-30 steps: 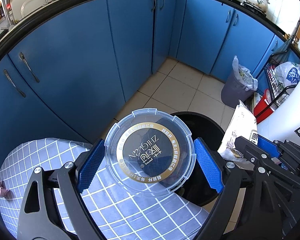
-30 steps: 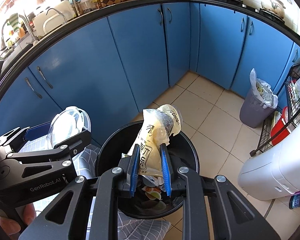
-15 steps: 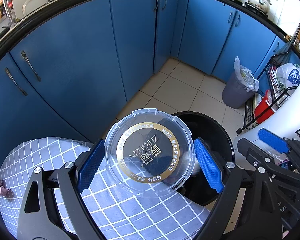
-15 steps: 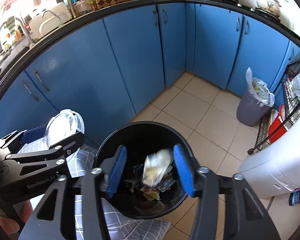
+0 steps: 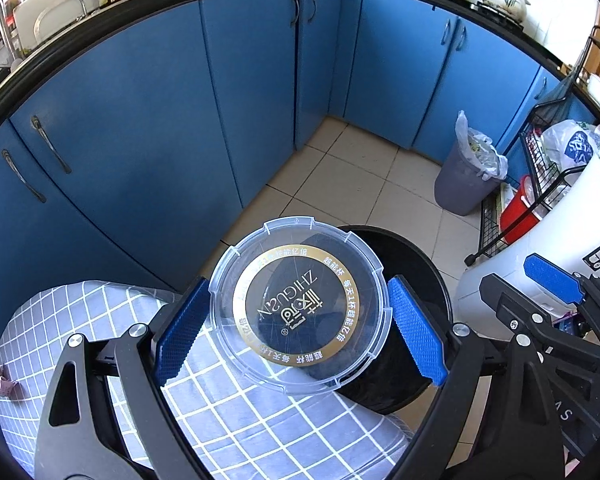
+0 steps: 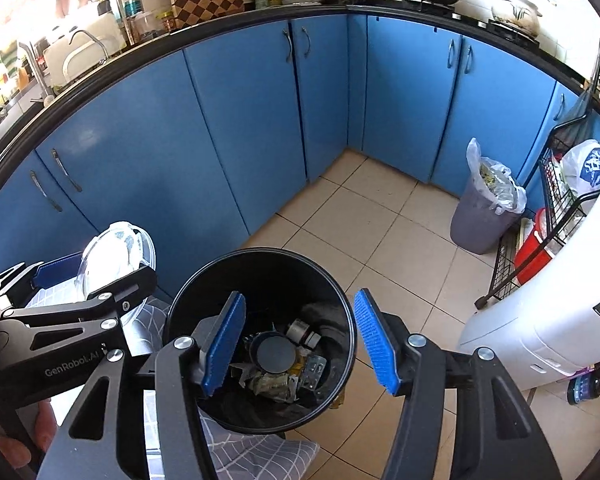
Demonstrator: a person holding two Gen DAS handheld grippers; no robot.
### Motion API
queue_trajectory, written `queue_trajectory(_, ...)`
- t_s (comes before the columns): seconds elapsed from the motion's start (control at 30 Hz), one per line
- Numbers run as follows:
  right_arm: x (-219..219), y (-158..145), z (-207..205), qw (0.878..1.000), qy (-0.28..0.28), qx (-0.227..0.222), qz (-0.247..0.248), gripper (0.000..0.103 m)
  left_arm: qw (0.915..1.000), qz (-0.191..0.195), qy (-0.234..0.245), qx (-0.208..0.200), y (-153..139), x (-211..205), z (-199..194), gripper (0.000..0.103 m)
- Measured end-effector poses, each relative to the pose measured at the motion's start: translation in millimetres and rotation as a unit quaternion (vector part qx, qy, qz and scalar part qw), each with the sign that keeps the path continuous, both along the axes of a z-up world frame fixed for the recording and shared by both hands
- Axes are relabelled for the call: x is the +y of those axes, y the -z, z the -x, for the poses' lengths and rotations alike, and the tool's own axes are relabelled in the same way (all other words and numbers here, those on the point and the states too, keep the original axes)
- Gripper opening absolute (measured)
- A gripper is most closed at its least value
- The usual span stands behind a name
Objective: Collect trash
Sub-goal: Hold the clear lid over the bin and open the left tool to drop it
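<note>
The yellowish wrapper that the right tongs (image 6: 300, 340) held a second ago is gone from between them — half a second back it was falling, and now it cannot be picked out among the rubbish (image 6: 284, 364) at the bottom of the black bin (image 6: 260, 420). Those tongs now stand wide apart and empty, straight above the bin's mouth. So that piece looks delivered, and the right side is free for the next one.

The left tongs (image 5: 298, 338) have not changed: they grip the clear round lid (image 5: 300, 304) with the gold ring by its edges, over the near-left rim of the bin and above the checked cloth on the desk (image 5: 260, 420). By my judgement this lid is the next thing to drop, once it is carried fully over the opening.

Hard to make out: the lid covers much of the bin in the left view, and the bin's inside there is only black. In the right view the lid (image 6: 116, 260) shows edge-on and partly behind the tong frame. A small pinkish scrap (image 5: 4, 384) lies at the cloth's left edge — what it is I cannot tell.
</note>
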State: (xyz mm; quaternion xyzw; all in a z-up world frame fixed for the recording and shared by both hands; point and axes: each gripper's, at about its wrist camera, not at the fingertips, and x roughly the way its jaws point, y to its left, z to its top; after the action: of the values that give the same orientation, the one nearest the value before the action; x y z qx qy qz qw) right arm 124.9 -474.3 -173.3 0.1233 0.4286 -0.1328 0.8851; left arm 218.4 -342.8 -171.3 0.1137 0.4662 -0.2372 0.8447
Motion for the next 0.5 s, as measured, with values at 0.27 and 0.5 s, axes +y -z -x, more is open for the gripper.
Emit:
queue_trajectory(0.27,-8,-3,10,1.0,0.01,-0.004,0.001,0.056,1.0,0.0,0.009,0.0,-1,-11,8,0.088)
queue_trajectory(0.5,-12,-6,17,1.0,0.022,-0.006,0.002,0.056,0.9999,0.002,0.016,-0.003,-4,-17,12,0.088)
